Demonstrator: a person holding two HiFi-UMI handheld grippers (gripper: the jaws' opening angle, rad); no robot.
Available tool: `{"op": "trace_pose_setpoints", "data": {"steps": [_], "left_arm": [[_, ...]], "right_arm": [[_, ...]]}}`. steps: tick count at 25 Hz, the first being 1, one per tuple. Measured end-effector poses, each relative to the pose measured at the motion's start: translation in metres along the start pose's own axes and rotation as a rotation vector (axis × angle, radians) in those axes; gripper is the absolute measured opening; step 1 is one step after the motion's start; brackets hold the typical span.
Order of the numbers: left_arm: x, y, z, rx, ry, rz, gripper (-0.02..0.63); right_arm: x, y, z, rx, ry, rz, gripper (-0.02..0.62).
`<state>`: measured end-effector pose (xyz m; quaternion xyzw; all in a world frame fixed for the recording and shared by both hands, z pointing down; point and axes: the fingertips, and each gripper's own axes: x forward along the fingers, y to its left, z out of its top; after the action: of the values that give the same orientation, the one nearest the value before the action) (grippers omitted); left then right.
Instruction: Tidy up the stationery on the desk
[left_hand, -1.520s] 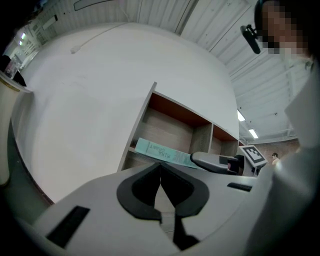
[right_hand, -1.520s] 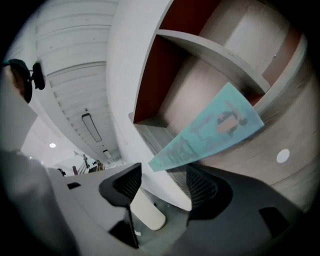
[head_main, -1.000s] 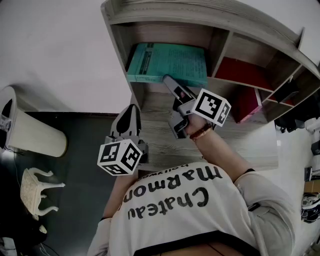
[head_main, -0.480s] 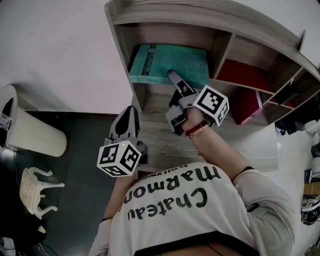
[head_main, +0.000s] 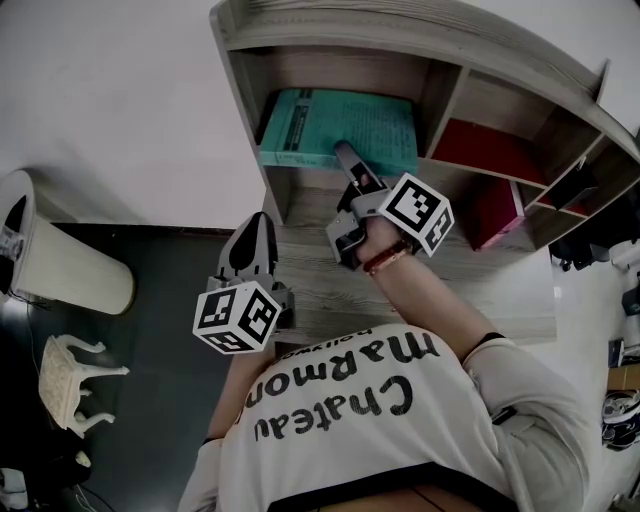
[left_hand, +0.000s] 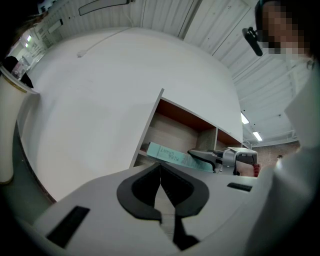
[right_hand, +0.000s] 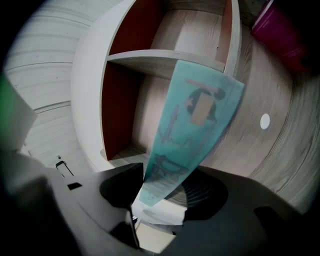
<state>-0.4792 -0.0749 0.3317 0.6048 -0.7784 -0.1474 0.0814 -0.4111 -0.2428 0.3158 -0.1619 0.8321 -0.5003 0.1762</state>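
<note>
right tool (right_hand: 162, 197): jaws have just been closing around the teal book (head_main: 340, 125) at its near edge; book sits in the left shelf (head_main: 330, 68) bay. pads likely not pressing yet. left tool (left_hand: 162, 195) clenched, empty. we'd say shelving's nearly done.

The shelf (head_main: 400, 30) and desk (head_main: 510, 285) are faced in pale wood-grain board, matt and finely streaked. The book (head_main: 320, 120) is covered in teal paper, smooth with a faint sheen. The left gripper (head_main: 260, 222) is moulded in matt grey plastic and fitted with black, rubbery-looking pads. The wall (head_main: 120, 100) is finished in smooth matt white. The shirt (head_main: 350, 420) is made of soft cloth with printed letters. The bin (head_main: 70, 265) is seen as smooth cream plastic.
</note>
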Motion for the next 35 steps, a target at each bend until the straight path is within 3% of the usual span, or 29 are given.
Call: {"op": "trace_pose_setpoints", "data": {"steps": [9, 21, 29, 35], "left_arm": [[-0.007, 0.001, 0.005, -0.002, -0.006, -0.007, 0.017], [-0.01, -0.015, 0.001, -0.007, -0.001, -0.039, 0.017], [-0.01, -0.033, -0.001, 0.0, 0.001, -0.069, 0.017], [-0.011, -0.037, 0.004, 0.004, -0.02, -0.047, 0.017]], "right_arm": [[-0.007, 0.0, -0.001, 0.081, -0.014, 0.012, 0.222], [-0.031, 0.002, -0.012, 0.136, 0.065, 0.038, 0.202], [-0.052, 0.007, -0.022, 0.128, 0.126, 0.061, 0.198], [-0.066, 0.018, -0.021, 0.033, 0.175, 0.097, 0.195]]}}
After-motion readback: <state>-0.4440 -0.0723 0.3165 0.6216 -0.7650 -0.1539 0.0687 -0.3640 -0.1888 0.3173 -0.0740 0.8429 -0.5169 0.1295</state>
